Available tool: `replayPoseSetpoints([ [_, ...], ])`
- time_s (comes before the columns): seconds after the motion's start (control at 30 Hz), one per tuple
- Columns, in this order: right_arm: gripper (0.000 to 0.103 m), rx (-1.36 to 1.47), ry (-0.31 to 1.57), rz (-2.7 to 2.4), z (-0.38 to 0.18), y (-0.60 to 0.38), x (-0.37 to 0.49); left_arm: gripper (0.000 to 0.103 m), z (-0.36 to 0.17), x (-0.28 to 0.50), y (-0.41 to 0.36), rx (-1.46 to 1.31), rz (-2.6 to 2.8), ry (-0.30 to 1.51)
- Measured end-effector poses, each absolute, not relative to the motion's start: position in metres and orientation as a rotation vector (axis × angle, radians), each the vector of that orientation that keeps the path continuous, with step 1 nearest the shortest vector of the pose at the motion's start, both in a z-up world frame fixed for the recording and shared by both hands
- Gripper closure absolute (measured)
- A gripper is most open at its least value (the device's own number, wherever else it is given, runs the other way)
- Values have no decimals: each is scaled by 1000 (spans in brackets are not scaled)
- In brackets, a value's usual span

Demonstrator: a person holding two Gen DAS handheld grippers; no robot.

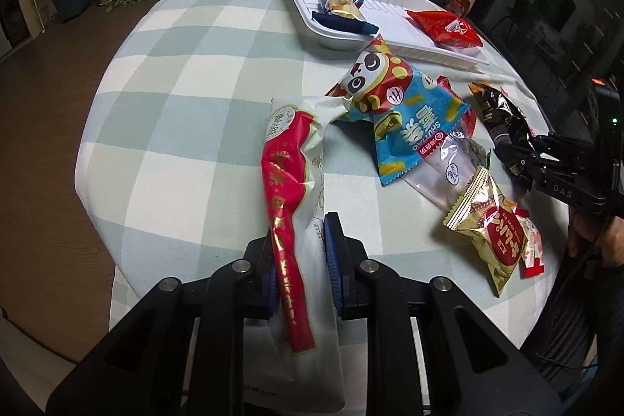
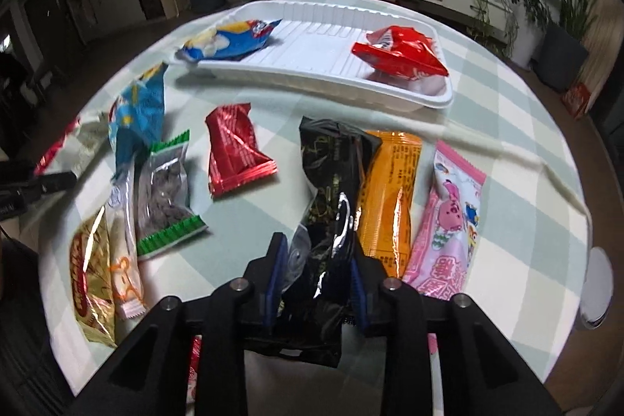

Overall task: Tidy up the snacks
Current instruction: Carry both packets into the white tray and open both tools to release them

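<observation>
A round table (image 1: pixel 187 73) draped in a soft pale green and white checked cloth is seen filling both views, and at its far side a ribbed white plastic tray (image 2: pixel 323 38) is laid with its long side running left to right. In the tray, a blue crinkled packet (image 2: pixel 230 39) is found at the left end and a puffy red foil bag (image 2: pixel 401 55) at the right. Nearer, a long red and white sachet (image 1: pixel 290 205) is clamped by the left gripper (image 1: pixel 302 260), blue ribbed pads pressed close on its near end, its long axis pointing away toward the far edge. A glossy black foil packet (image 2: pixel 331 190) is seen between the pads of the right gripper (image 2: pixel 316 283), held by its near end, the jaws only narrowly apart, its long axis also running near to far. Just right of it an orange bar wrapper (image 2: pixel 390 193) and a pink cartoon packet (image 2: pixel 448 221) are laid lengthwise alongside; to its left, a crumpled dark red foil pouch (image 2: pixel 238 151) and a clear green-edged bag (image 2: pixel 167 190) are spotted.
</observation>
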State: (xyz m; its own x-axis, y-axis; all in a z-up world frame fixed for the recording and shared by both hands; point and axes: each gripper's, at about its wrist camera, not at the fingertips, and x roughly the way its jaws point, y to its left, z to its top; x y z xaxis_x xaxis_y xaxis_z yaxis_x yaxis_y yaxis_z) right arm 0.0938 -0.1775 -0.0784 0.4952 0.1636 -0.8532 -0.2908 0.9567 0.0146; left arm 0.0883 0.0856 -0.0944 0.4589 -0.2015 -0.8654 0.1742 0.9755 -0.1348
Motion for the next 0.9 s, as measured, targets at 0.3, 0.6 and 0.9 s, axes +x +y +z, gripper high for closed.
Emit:
replayPoseSetpoints([
  [0.3, 88, -125, 984, 278, -69, -178, 89, 86, -89, 86, 90, -50, -240, 1040],
  [0.6, 88, 71, 901, 323, -32, -199, 88, 86, -68, 81, 102, -132, -268, 980],
  [0.9, 88, 161, 821, 357, 21, -218, 122, 86, 19, 119, 93, -160, -371, 837],
])
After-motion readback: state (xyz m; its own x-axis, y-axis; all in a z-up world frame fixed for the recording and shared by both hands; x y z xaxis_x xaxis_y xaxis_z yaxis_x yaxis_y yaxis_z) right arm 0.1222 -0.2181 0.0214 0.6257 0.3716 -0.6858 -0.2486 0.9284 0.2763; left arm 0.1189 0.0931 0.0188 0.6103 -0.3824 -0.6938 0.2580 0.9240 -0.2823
